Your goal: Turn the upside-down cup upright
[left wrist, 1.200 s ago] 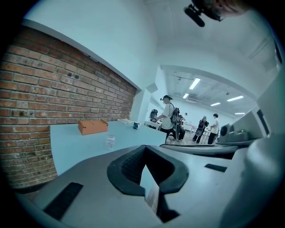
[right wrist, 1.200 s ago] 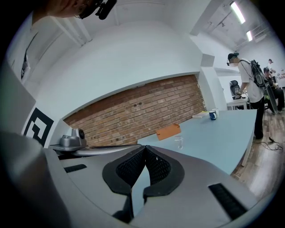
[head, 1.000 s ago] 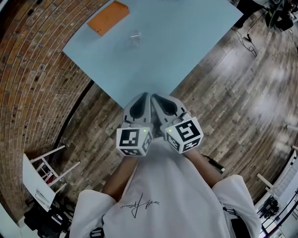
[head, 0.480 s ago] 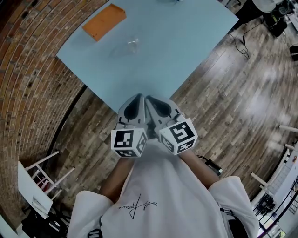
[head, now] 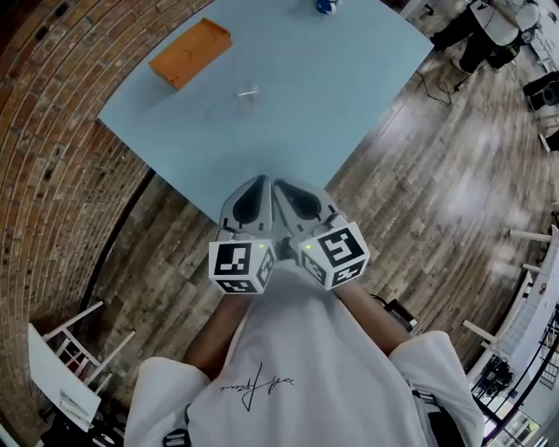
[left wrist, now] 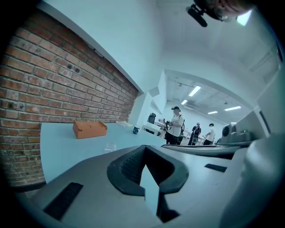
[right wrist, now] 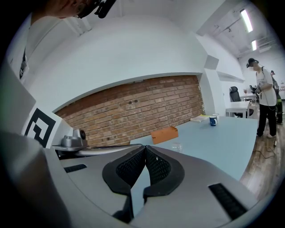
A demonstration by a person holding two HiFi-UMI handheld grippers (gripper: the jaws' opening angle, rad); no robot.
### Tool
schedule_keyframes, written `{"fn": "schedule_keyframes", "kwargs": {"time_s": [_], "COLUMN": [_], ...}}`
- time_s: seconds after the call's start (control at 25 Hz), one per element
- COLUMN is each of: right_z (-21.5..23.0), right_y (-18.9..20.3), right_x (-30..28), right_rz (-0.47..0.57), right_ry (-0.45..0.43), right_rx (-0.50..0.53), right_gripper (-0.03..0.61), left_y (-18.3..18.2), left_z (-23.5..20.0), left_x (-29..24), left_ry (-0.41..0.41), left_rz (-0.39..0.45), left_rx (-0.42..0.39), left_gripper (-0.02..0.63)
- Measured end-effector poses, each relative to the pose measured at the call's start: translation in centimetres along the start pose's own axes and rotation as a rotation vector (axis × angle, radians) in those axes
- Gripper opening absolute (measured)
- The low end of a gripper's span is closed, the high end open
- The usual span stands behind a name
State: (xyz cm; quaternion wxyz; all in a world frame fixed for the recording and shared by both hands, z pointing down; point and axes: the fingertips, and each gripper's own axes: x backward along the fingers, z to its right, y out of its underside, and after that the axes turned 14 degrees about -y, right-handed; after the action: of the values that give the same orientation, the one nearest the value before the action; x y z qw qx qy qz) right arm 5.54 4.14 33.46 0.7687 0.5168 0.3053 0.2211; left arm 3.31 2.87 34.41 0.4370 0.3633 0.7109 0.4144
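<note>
Head view: left gripper (head: 259,182) and right gripper (head: 288,185) side by side over the table (head: 341,96) corner. Clear cup (head: 248,90) sits well ahead, near the orange box (head: 190,54); blue mug (head: 325,5) at the far edge

Left gripper view: jaws pressed together, empty; cup too small to read which way up

Right gripper view: jaws pressed together, empty; box, mug contents not visible
</note>
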Motion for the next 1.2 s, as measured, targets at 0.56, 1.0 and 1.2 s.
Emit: {"fn": "schedule_keyframes", "kwargs": {"time_s": [0.56,1.0,1.2], "right_z": [0.9,5.7,8.5], "right_y": [-1.7,-1.4,-1.8], "right_x": [-3.2,-6.2,-7.2], "right_rz": [0.013,-0.020,-0.025], "right_ry": [0.076,0.094,0.113], "right_rx": [0.052,0.015,0.010], "right_gripper": [0.021,0.023,0.023], "left_y": [-1.3,-1.0,-1.2], "left_z": [-3.0,-4.2,-3.8], "left_x": [-0.9,-2.7,-4.2], "left_ry": [0.025,-0.018,-0.021], "left_rz": [0.030,0.014,0.006], "left_rx": [0.011,0.042,0.042], "left_gripper": [0.009,0.008,0.009]}}
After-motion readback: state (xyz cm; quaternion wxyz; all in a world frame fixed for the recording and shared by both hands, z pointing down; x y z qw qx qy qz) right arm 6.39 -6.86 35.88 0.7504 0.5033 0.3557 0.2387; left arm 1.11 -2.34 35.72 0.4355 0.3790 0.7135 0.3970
